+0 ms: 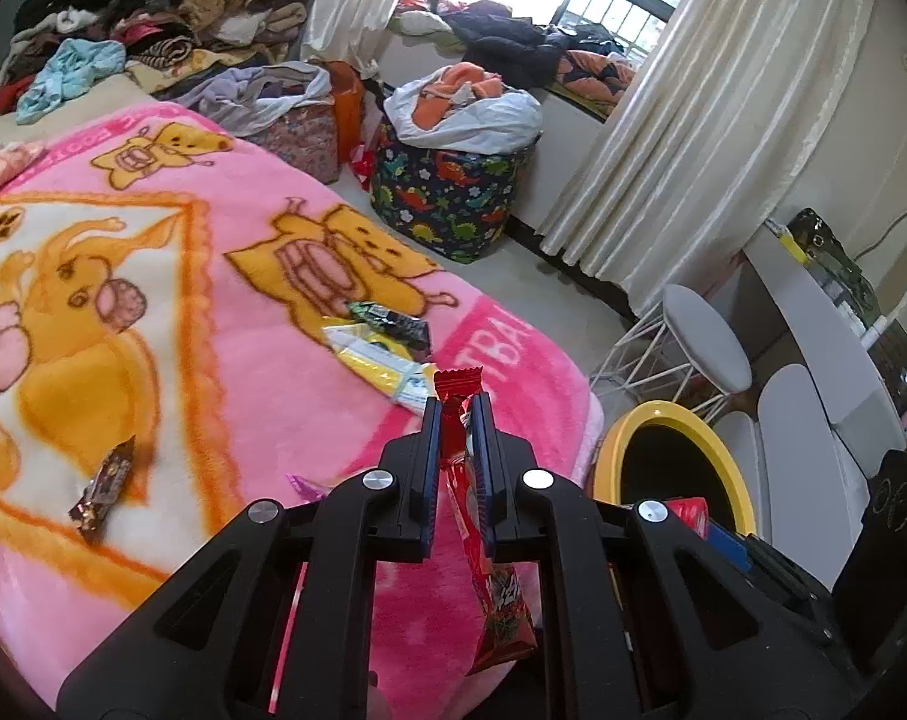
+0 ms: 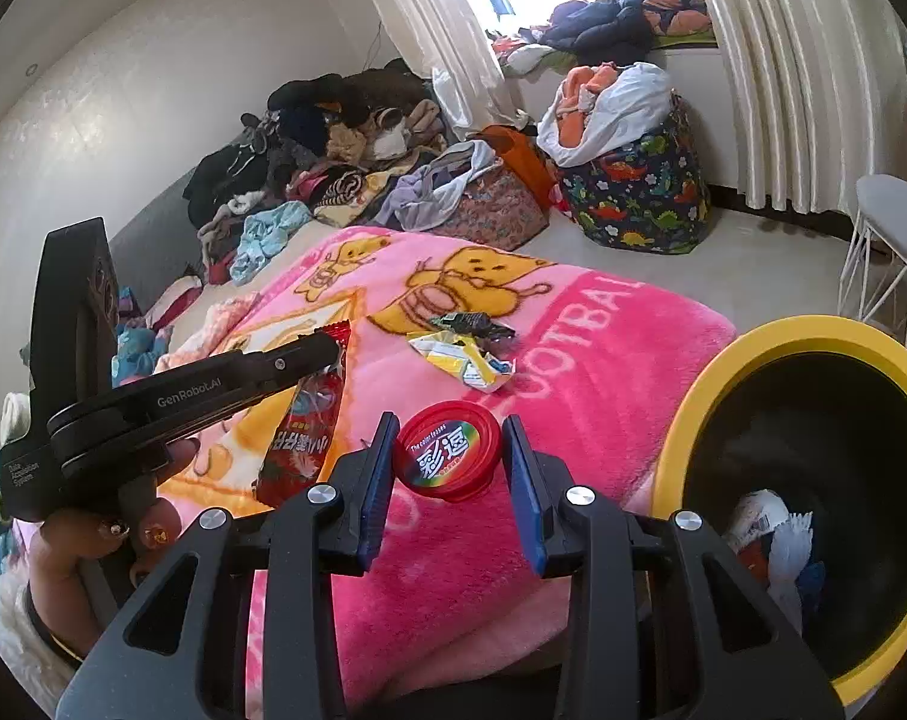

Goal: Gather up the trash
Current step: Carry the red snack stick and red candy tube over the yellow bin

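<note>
bed: pink cartoon fleece blanket | bin: yellow-rimmed black round bin beside bed, some trash inside | left claw clamped on red snack wrapper | right claw gripping red round plastic lid | left: yellow-white wrapper, dark green wrapper, brown candy wrapper on blanket

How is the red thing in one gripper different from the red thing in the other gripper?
The left gripper pinches a long, flat, crinkly red snack wrapper that dangles down; the right gripper clamps a small round red tub with a stiff lid. The left gripper's jaws are almost shut on the thin wrapper; the right gripper's stand wider around the tub. Both are red, printed, and held above the pink blanket.
</note>
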